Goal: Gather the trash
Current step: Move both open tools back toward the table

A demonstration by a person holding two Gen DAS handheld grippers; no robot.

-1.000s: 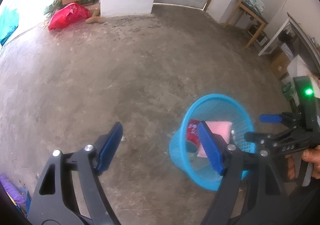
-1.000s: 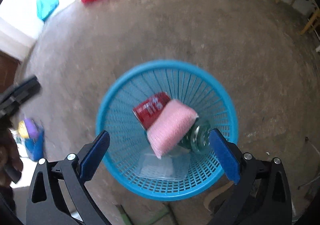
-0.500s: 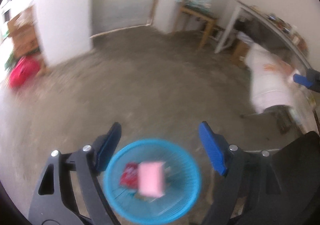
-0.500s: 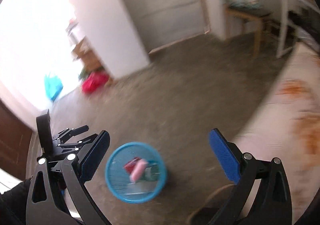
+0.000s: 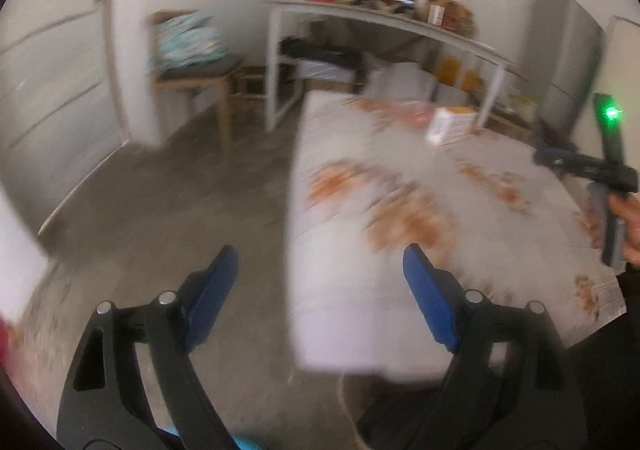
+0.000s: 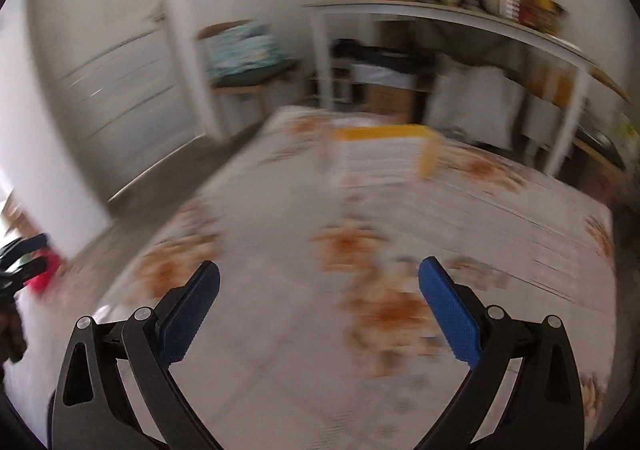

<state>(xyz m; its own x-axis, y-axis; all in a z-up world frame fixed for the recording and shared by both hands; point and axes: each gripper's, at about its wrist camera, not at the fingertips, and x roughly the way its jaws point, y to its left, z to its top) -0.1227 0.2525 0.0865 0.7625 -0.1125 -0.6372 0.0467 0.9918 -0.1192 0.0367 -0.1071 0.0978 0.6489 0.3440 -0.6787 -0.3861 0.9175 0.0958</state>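
Both views are motion-blurred. My left gripper (image 5: 320, 274) is open and empty, over the floor beside the near corner of a table with a white, orange-flowered cloth (image 5: 400, 185). My right gripper (image 6: 320, 286) is open and empty above that same cloth (image 6: 280, 330); its body shows at the right edge of the left wrist view (image 5: 592, 169). A white and yellow box (image 6: 380, 153) lies on the far part of the table; it also shows in the left wrist view (image 5: 448, 125). A sliver of the blue basket (image 5: 244, 444) shows at the bottom edge.
A wooden chair with a folded cloth (image 5: 192, 61) stands by the wall. A long white shelf table with clutter (image 5: 384, 29) runs along the back. A grey cabinet (image 5: 568, 61) stands at right. Bare concrete floor (image 5: 160, 209) lies left of the table.
Both grippers have swung up and away from the blue basket on the floor toward the table. The basket with the red can and pink item has dropped almost out of sight.
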